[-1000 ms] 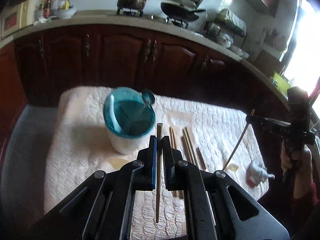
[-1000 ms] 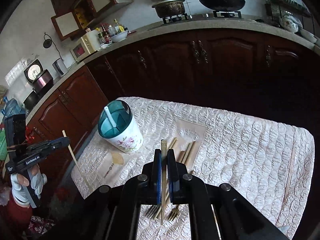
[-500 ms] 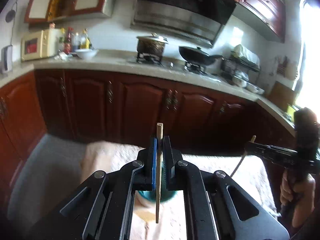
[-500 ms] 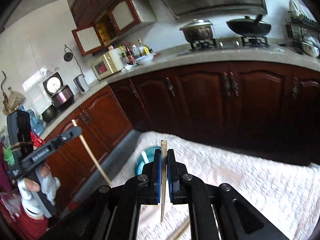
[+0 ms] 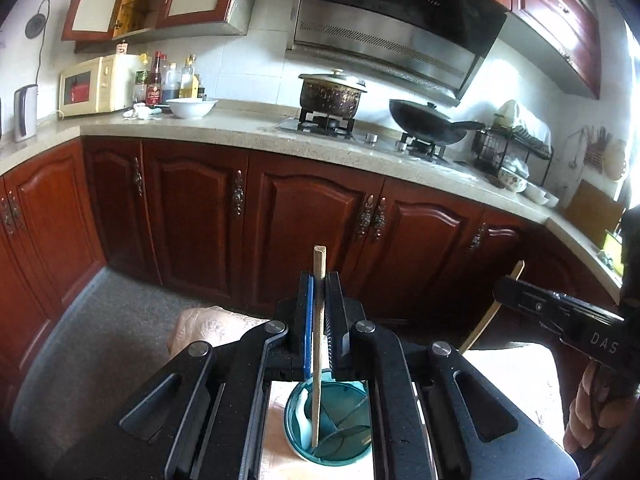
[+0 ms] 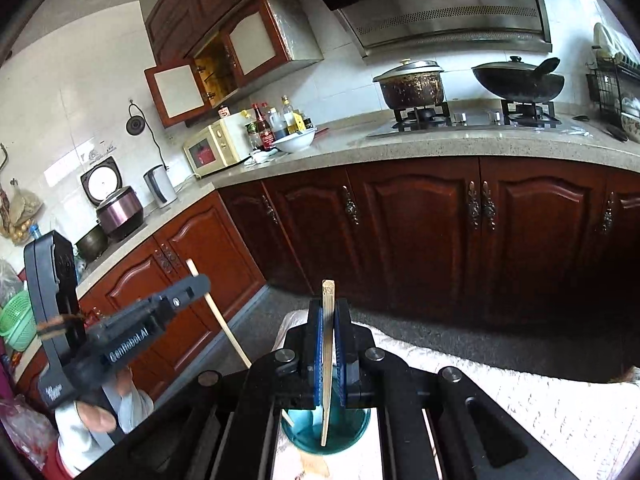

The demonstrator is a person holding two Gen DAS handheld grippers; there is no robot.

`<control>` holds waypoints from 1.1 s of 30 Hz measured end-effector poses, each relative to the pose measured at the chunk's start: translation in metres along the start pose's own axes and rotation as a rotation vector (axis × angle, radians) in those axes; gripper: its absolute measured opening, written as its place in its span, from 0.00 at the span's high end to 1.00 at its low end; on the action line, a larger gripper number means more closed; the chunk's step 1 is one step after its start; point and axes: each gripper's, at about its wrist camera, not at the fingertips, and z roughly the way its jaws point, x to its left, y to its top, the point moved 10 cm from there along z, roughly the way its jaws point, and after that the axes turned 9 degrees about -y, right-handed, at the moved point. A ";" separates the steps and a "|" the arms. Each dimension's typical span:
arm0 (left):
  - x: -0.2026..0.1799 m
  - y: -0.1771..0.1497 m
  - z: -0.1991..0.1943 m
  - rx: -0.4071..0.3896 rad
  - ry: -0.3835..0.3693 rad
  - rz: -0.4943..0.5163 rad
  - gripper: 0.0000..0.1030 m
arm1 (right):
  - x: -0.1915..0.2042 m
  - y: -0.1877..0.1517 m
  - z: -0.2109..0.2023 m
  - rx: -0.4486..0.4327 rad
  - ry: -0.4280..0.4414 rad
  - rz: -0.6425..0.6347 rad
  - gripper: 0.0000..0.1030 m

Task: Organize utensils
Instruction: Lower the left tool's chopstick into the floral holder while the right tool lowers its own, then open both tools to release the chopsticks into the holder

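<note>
My left gripper [image 5: 319,280] is shut on a wooden chopstick [image 5: 318,344] held upright, its lower tip inside the teal-rimmed utensil holder [image 5: 332,450] below the jaws. A white spoon [image 5: 303,412] stands in the holder. My right gripper [image 6: 328,308] is shut on another chopstick [image 6: 327,360], upright, its lower end over the same holder [image 6: 332,432]. Each gripper shows in the other's view: the right one [image 5: 560,316] at far right, the left one [image 6: 132,332] at far left, each with its chopstick.
The holder stands on a white quilted cloth [image 6: 520,404] on a low table. Dark wooden cabinets [image 5: 312,220] and a stone counter with pot [image 5: 332,94], wok [image 5: 428,124] and microwave [image 5: 92,86] lie behind. Grey floor [image 5: 100,340] lies to the left.
Both grippers have tilted up and moved over the holder, each carrying its chopstick. The chopsticks now hang upright with their lower ends at the holder's mouth.
</note>
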 end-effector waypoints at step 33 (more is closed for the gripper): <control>0.022 -0.077 0.063 0.162 0.034 -0.021 0.96 | 0.005 -0.065 0.140 0.220 -0.034 -0.068 0.95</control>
